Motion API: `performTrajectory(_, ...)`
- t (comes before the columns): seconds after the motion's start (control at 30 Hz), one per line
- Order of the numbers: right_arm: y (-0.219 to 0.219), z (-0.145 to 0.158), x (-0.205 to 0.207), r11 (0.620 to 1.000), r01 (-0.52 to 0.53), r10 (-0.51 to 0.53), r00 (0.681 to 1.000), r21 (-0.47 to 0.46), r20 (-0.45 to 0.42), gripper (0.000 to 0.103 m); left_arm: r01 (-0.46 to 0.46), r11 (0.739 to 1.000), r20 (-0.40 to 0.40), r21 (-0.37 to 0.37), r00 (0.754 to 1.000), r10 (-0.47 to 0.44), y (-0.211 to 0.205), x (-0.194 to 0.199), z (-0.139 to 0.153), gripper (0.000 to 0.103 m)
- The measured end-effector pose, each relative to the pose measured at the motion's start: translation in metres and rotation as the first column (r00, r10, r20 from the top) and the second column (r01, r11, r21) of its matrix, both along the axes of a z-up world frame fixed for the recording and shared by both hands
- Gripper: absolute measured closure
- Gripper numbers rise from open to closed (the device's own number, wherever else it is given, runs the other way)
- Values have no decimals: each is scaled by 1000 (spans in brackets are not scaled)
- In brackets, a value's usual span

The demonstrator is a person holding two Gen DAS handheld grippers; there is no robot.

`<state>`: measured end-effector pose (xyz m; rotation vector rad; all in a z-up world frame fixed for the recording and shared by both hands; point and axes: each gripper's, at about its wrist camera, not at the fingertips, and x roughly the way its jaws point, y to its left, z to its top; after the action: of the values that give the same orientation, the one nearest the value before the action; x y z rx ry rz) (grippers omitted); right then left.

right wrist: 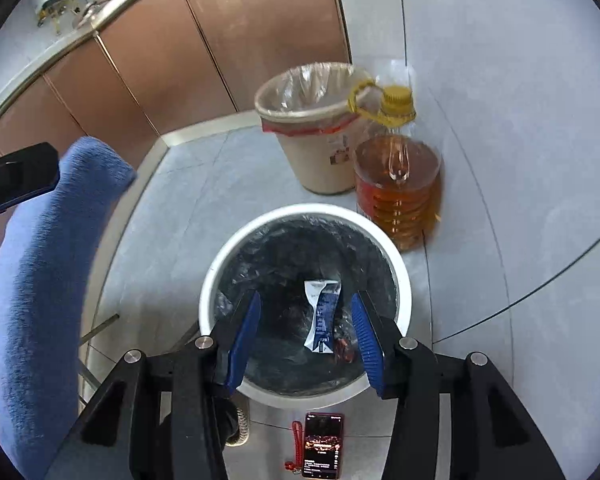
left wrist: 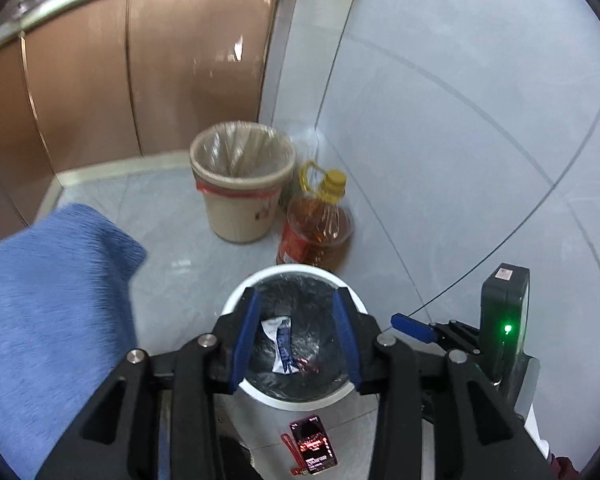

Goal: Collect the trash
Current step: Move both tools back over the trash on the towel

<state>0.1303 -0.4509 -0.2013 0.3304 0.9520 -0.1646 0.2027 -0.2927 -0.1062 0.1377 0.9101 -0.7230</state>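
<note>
Blue cloth [left wrist: 48,320] cut off at left; phone [right wrist: 321,446] screen text unreadable

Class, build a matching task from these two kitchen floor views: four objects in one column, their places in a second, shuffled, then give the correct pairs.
1. white-and-blue crumpled wrapper
2. amber oil bottle with yellow cap
3. red-cased phone
4. beige bin with clear liner

A. on the floor tiles below the white bin
B. by the brown cabinet
C. inside the black-lined white bin
D. right of the beige bin

Pairs: 1-C, 2-D, 3-A, 4-B

Two bins [right wrist: 305,304] [right wrist: 308,124], one oil bottle [right wrist: 398,176], one phone [right wrist: 322,446].
</note>
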Motion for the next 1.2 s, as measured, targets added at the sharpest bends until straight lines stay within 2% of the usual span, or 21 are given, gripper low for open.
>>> performTrajectory(0.2,26,53,-17,999,-18,21,995,-37,99,54,-63,996,114,-57,991,69,53,-30,57,66)
performTrajectory(0.47,81,129,-54,992,-89,108,965,-90,238,50,-139,987,205,-81,967,153,134,-73,100,66)
performTrajectory(0.57,105,153,-70,987,-121,146,949,-105,281,50,-178,980,218,-93,956,195,168,-89,111,55)
performTrajectory(0.63,122,168,-81,984,-143,171,936,-110,308,49,-206,974,247,-97,943,224,190,-101,118,50)
performTrajectory(0.9,180,208,-118,963,-224,264,891,-148,369,48,-299,948,322,-106,892,317,270,-149,141,49)
performTrajectory(1.0,198,223,-131,954,-250,297,871,-168,392,48,-325,938,339,-122,874,347,293,-162,149,45)
performTrajectory(1.2,227,256,-153,934,-290,355,824,-210,442,46,-390,907,382,-158,823,421,342,-188,168,39)
